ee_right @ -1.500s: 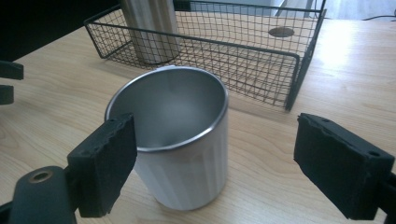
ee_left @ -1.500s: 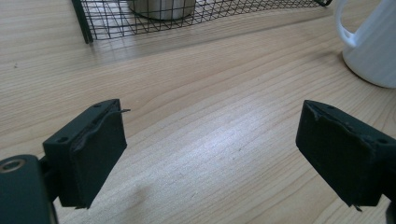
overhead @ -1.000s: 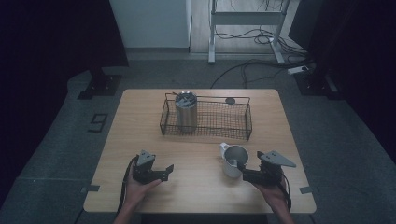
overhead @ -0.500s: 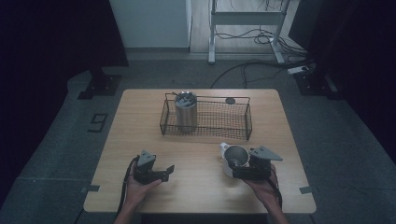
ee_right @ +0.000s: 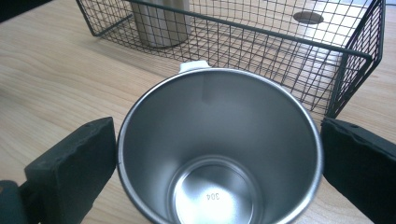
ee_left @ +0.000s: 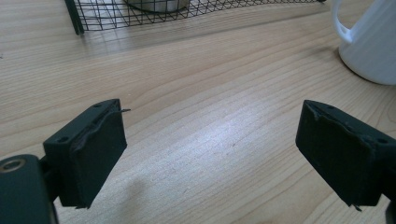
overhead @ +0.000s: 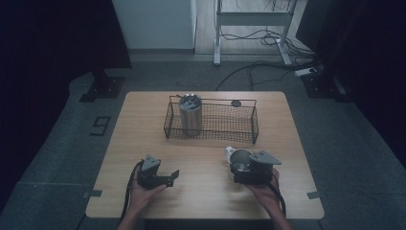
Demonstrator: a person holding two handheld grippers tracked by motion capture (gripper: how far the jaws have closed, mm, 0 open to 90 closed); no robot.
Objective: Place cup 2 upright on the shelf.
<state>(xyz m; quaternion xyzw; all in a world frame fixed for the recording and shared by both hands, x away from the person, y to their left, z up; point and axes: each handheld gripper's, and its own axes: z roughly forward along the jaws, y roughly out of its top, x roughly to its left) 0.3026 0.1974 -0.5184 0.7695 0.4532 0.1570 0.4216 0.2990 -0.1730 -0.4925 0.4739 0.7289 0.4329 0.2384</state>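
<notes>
One mug (ee_right: 219,154), one tumbler (overhead: 190,115), one basket (overhead: 253,125)

Pale wood-grain table (overhead: 143,124), light tan with darker streaks. Black wire-mesh basket (overhead: 249,120), fine square grid. Brushed silver tumbler (overhead: 190,117) inside, dull metallic grey. White-walled mug (ee_right: 219,154), white handle, bright steel interior stamped with small dark digits at the bottom. Matte black pads (ee_left: 88,154) on left gripper (ee_left: 210,158); same black on right gripper (ee_right: 219,172). Grey speckled floor (overhead: 57,158) around.
</notes>
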